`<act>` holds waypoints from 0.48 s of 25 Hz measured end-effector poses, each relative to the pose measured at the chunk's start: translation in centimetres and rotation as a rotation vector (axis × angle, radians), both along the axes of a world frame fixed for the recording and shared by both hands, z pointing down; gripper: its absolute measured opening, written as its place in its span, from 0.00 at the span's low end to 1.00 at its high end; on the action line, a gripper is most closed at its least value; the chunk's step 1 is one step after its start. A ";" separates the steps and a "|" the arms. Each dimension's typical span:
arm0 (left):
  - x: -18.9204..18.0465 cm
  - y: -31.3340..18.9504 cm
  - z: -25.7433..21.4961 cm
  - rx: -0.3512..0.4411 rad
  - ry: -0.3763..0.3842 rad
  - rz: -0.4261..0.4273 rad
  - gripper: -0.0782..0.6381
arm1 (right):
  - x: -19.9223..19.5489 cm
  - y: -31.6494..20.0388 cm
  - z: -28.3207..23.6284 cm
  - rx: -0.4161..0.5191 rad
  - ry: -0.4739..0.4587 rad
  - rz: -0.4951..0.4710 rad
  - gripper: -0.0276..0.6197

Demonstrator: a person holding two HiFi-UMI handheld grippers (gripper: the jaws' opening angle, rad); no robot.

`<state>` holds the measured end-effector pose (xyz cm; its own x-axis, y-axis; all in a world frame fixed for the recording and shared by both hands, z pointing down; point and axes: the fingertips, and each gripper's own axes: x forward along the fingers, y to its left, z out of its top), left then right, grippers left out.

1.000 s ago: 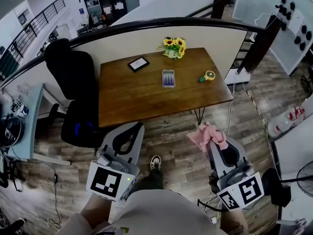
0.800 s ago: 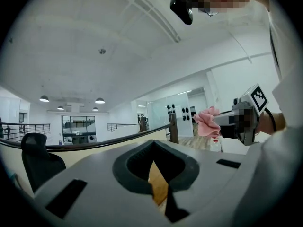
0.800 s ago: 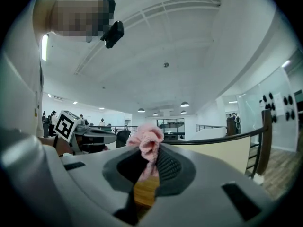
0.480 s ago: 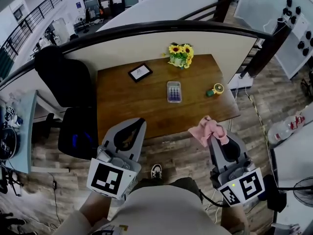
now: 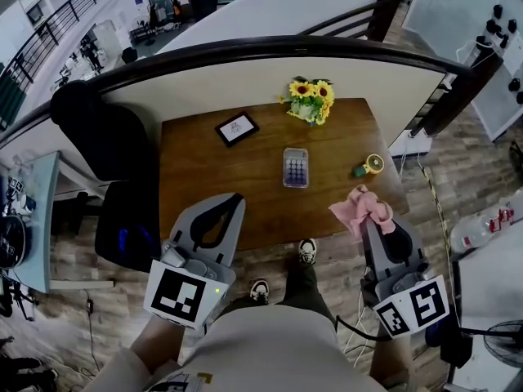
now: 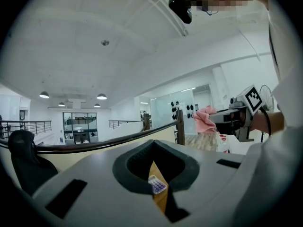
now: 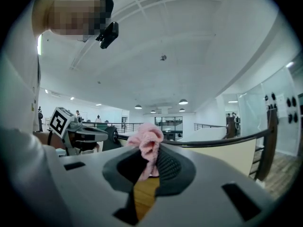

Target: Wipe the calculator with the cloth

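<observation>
The small calculator [image 5: 295, 167] with purple keys lies flat in the middle of the brown wooden table [image 5: 204, 194]; through the left gripper's jaws it shows as a small calculator [image 6: 157, 185]. My right gripper [image 5: 369, 211] is shut on a pink cloth [image 5: 360, 207], bunched at its tip, over the table's near right corner. The same pink cloth [image 7: 147, 143] stands up between the jaws in the right gripper view. My left gripper [image 5: 228, 205] is shut and empty, over the table's near edge, left of the calculator.
A sunflower pot [image 5: 310, 100] stands at the table's far edge, a black framed card [image 5: 237, 129] to its left, a yellow tape measure [image 5: 372, 165] near the right edge. A black office chair [image 5: 106, 178] stands left of the table. A curved partition [image 5: 270, 64] runs behind.
Both grippers have moved forward toward the table, from over the floor to its near edge. The cloth stays in the right gripper. Table objects have not moved.
</observation>
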<state>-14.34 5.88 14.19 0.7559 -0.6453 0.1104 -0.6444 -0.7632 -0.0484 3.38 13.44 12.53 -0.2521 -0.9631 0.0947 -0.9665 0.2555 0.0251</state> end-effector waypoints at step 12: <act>7.4 -9.6 0.5 -0.011 -0.034 -0.110 0.11 | 7.6 -11.2 1.0 -0.010 -0.029 -0.129 0.13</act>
